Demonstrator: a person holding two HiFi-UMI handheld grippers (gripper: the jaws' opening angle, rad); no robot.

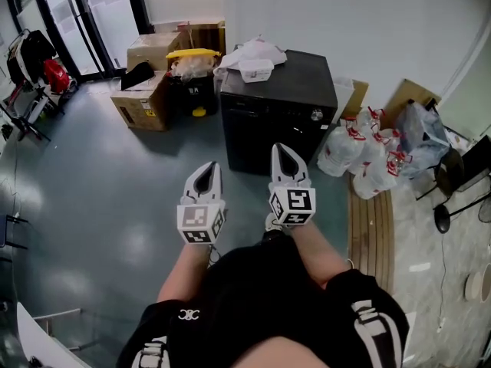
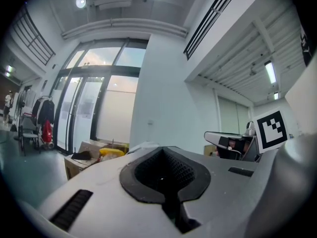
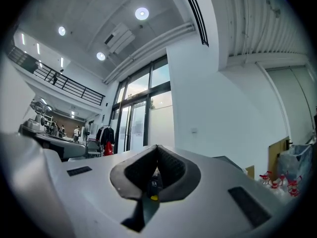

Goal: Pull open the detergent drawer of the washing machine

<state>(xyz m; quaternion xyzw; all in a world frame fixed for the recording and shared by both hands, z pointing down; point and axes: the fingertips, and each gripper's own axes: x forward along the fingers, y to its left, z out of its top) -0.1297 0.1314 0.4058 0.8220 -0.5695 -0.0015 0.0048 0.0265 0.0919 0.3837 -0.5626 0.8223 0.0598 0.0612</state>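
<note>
A black washing machine [image 1: 276, 121] stands against the white wall in the head view, with a round knob [image 1: 317, 115] at the right of its top front panel. I cannot make out the detergent drawer on that dark panel. Both grippers are held side by side short of the machine's front, touching nothing. My left gripper [image 1: 206, 172] is shut and empty, below the machine's left corner. My right gripper [image 1: 287, 153] is also shut, its tip overlapping the machine's lower front in this view. Each gripper view shows only its own closed jaws, left [image 2: 166, 175] and right [image 3: 156, 170].
White bags [image 1: 253, 56] lie on top of the machine. Cardboard boxes [image 1: 146, 90] and a yellow-lidded bin [image 1: 192, 71] stand to its left. Bagged bottles [image 1: 368, 156] and a wooden board [image 1: 372, 228] are on its right. A clothes rack [image 1: 31, 67] stands far left.
</note>
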